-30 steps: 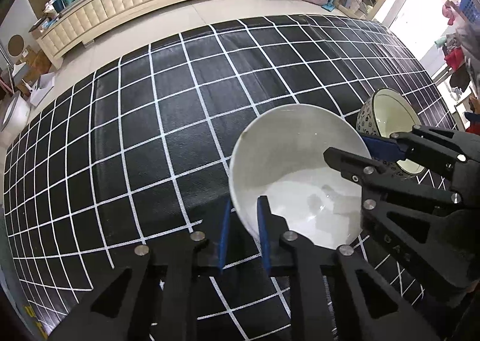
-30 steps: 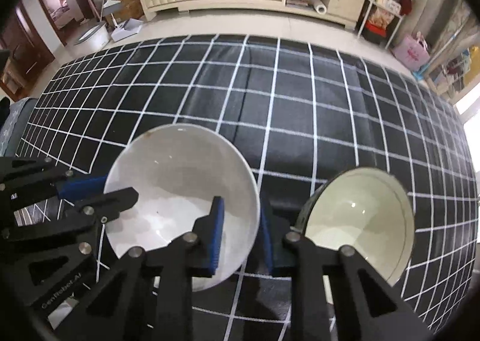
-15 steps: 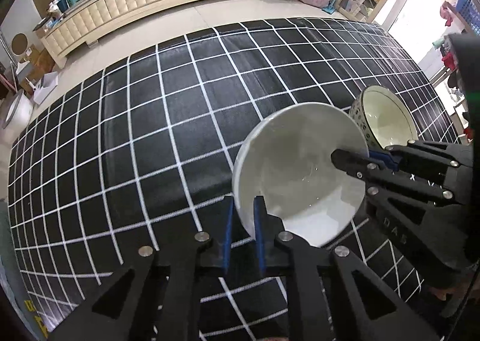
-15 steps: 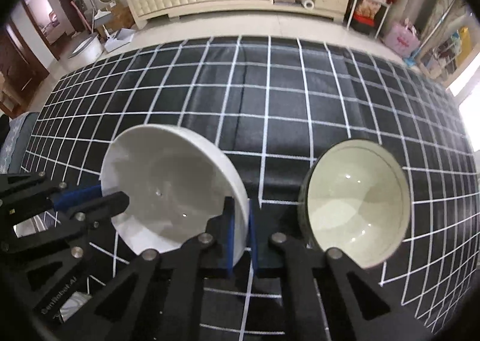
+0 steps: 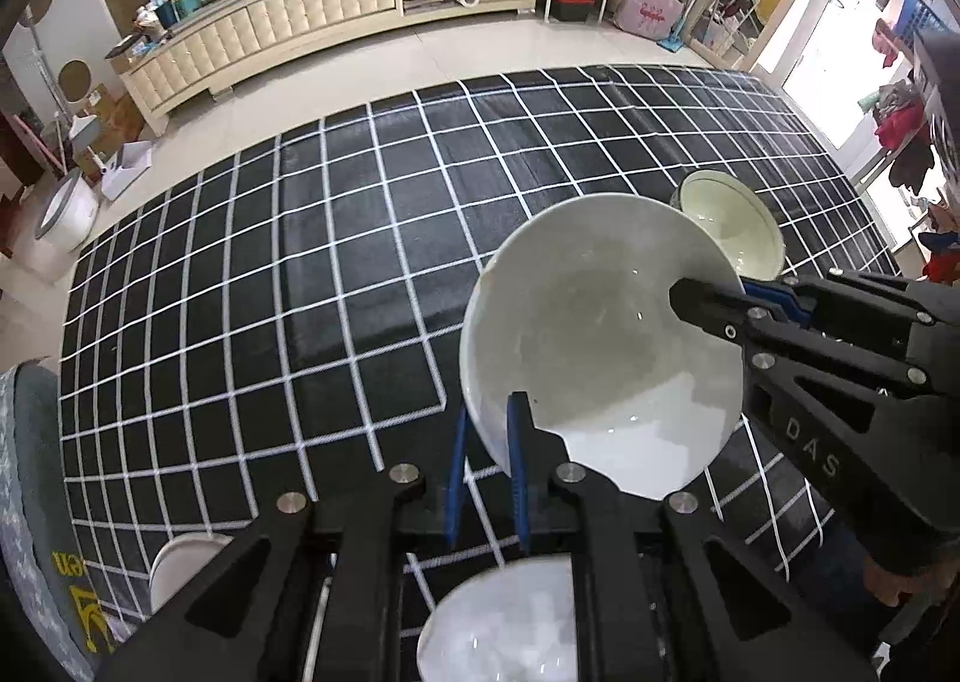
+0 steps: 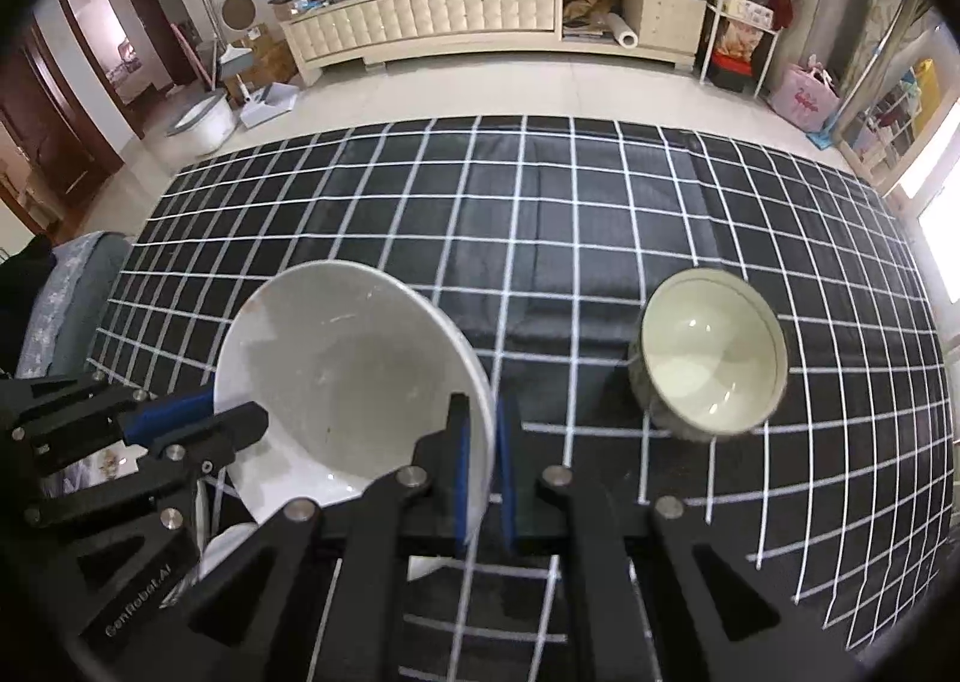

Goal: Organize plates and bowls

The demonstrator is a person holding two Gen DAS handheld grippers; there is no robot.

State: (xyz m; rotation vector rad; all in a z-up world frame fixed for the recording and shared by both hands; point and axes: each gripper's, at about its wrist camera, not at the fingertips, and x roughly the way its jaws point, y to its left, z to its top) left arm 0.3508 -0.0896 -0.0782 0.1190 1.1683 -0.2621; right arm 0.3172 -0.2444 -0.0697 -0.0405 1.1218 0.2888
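Observation:
A large white bowl is held in the air over the black checked cloth. My left gripper is shut on its near rim. My right gripper is shut on the opposite rim of the same white bowl. The right gripper also shows in the left wrist view, and the left gripper in the right wrist view. A patterned bowl with a cream inside stands on the cloth to the right; it also shows in the left wrist view.
Another white dish lies below the left gripper, and a white plate lies at the cloth's near left. A long cream cabinet and shelves stand beyond the cloth on the floor.
The right gripper has shut on the white bowl's rim. Both grippers have lifted the bowl well above the cloth, so more of the room and two lower dishes have come into view.

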